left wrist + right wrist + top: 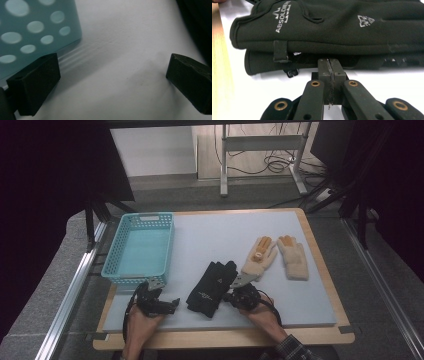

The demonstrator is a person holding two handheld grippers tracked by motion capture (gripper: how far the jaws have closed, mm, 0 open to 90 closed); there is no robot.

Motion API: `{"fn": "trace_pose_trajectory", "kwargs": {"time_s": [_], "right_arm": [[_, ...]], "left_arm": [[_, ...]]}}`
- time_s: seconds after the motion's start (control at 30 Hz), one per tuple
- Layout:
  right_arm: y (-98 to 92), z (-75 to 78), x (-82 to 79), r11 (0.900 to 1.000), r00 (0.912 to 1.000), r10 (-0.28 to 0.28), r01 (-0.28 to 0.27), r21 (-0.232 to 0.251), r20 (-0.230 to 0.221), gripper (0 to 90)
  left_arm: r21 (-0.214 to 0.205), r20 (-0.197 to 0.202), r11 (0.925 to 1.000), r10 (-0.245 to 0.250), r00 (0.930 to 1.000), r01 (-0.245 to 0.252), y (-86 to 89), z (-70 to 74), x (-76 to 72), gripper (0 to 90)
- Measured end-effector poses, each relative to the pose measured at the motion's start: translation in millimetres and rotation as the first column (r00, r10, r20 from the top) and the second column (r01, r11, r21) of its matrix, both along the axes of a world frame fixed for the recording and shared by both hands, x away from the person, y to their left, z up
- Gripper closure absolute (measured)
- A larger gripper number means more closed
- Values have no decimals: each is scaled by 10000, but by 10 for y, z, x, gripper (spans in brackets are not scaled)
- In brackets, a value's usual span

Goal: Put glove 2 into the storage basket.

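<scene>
A pair of black gloves [212, 287] lies stacked on the pale mat near the front; the right gripper view shows them as black gloves [324, 30] with white lettering. My right gripper [229, 296] is at their right side, low over the mat. In its own view the right gripper [329, 63] is shut, pad against pad, with its tips at the edge of the lower glove. My left gripper [171, 303] is to the left of the gloves, near the basket's front corner. In its own view the left gripper [113, 82] stands wide open over bare mat, nothing between its jaws.
A turquoise perforated basket [132, 275] stands at the left of the mat, its wall [30, 32] close to the left jaw. Two tan knitted gloves [260, 255] [295, 259] lie palm up right of centre. The wooden table edge [225, 337] runs along the front.
</scene>
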State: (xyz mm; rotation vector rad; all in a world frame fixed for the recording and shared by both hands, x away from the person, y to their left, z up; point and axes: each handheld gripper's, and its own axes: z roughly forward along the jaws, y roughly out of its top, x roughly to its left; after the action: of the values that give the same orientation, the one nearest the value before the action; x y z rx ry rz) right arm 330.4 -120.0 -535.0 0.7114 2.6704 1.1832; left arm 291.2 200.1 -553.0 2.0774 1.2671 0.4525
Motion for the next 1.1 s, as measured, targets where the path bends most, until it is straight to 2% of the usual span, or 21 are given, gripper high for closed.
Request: {"fn": "trace_pose_trajectory", "kwargs": {"time_s": [0.13, 0.23, 0.47, 0.6, 0.7, 0.8, 0.93, 1.1], "right_arm": [[62, -5, 4, 10000, 10000, 82, -82, 0, 57, 873], [34, 11, -11, 9999, 9999, 20, -18, -129, 161, 849], [-213, 91, 12, 9982, 9971, -590, 596, -111, 484, 771], [-409, 131, 40, 9936, 9921, -1125, 1127, -6, 550, 683], [-568, 152, 54, 9885, 9866, -1511, 1511, 47, 612, 588], [-733, 160, 72, 9797, 9771, -2002, 2003, 65, 715, 505], [-971, 167, 115, 9633, 9606, -2682, 2681, 116, 733, 396], [-1191, 157, 141, 9446, 9416, -3274, 3281, 39, 786, 290]], "left_arm": [[-89, -43, 10000, 33, 10000, -33, 4, -3, 5, 0], [-98, -20, 9998, 163, 9999, -163, -9, -5, 0, 5], [-139, 17, 9997, 188, 9998, -188, -7, -10, -2, 4], [-148, 24, 9997, 188, 9998, -188, -7, -11, -3, 2], [-154, 31, 9997, 189, 9998, -189, -7, -12, -3, 2], [-155, 30, 9997, 189, 9998, -189, -7, -12, -3, 3], [-155, 29, 9997, 188, 9998, -187, -6, -12, -3, 2], [-161, 22, 9997, 190, 9998, -189, -6, -12, -3, 2]]}}
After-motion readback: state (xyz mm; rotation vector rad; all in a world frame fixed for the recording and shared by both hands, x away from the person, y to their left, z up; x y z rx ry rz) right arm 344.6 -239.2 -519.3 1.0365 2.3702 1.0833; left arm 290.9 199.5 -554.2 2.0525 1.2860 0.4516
